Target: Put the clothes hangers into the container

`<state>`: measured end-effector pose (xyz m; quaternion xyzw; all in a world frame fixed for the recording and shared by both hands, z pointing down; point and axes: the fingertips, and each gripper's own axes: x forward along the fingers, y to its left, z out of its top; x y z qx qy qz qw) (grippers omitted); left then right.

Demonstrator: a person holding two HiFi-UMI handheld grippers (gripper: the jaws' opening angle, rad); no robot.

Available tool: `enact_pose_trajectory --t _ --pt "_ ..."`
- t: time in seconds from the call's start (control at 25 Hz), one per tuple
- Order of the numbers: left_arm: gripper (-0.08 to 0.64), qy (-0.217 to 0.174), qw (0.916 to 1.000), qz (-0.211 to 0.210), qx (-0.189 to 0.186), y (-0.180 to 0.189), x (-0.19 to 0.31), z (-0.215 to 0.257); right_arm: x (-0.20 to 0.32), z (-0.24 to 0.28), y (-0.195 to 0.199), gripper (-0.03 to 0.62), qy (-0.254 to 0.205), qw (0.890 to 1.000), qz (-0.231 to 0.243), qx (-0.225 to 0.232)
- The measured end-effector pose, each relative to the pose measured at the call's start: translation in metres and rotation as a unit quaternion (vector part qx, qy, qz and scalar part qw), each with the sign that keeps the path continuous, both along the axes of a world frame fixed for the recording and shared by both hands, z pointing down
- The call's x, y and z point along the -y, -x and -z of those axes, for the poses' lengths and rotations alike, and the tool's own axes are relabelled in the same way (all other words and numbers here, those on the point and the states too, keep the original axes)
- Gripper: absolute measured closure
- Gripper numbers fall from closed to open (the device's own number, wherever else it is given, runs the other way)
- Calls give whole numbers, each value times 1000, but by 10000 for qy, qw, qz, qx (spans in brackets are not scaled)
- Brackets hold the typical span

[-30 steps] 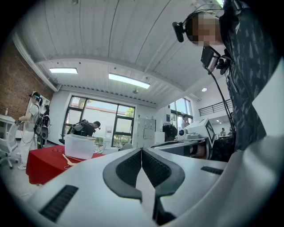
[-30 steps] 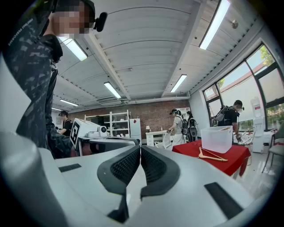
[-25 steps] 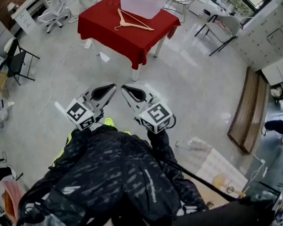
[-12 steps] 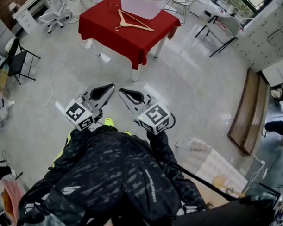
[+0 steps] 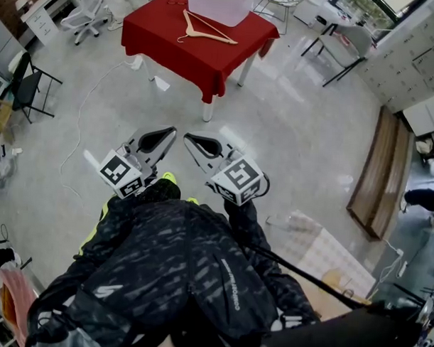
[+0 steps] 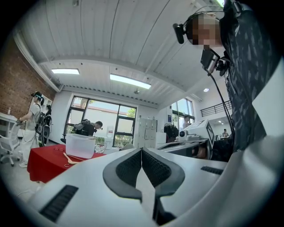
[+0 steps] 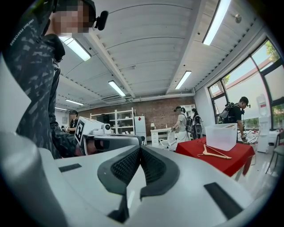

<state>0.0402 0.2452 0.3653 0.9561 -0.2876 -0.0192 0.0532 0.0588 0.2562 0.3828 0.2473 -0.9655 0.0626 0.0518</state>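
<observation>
Left gripper (image 5: pixel 173 132) first: its jaws are pressed together along their ribbed pads with nothing between them, and it points level from in front of the person's chest. Just beside it, the right gripper (image 5: pixel 189 138) is likewise fully closed and empty, tipped slightly downward. Its tip is close to the left one's, apparently without touching.

Almost nothing has changed over the last second. Both grippers keep the same pose, side by side, and neither has opened. The only shift is in the head view, where the red-draped table (image 5: pixel 207 62) now sits a touch higher and further right. That reads as a small movement of the head, not a real approach.

On that table lies one wooden clothes hanger (image 5: pixel 206 30), flat on the cloth just in front of the translucent container (image 5: pixel 219 4). It is near the container but seemingly not touching it. Whether the container already holds any hangers cannot be made out.

For the task, this hanger is not yet dealt with. It is well apart from both grippers, with open floor (image 5: pixel 290 122) between. By my judgement, the person must walk up to the table and open a gripper before any pick.
</observation>
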Motion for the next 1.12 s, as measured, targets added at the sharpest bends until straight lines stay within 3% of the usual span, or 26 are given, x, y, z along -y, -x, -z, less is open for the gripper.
enact_pose_trajectory --t 0.56,1.12 --pt "549 200 9998 72 -38 9 39 -17 40 -20 4 577 77 9997 -160 -184" --pt "549 245 9996 -72 -116 24 147 -27 143 -31 22 577 269 9983 -332 -386"
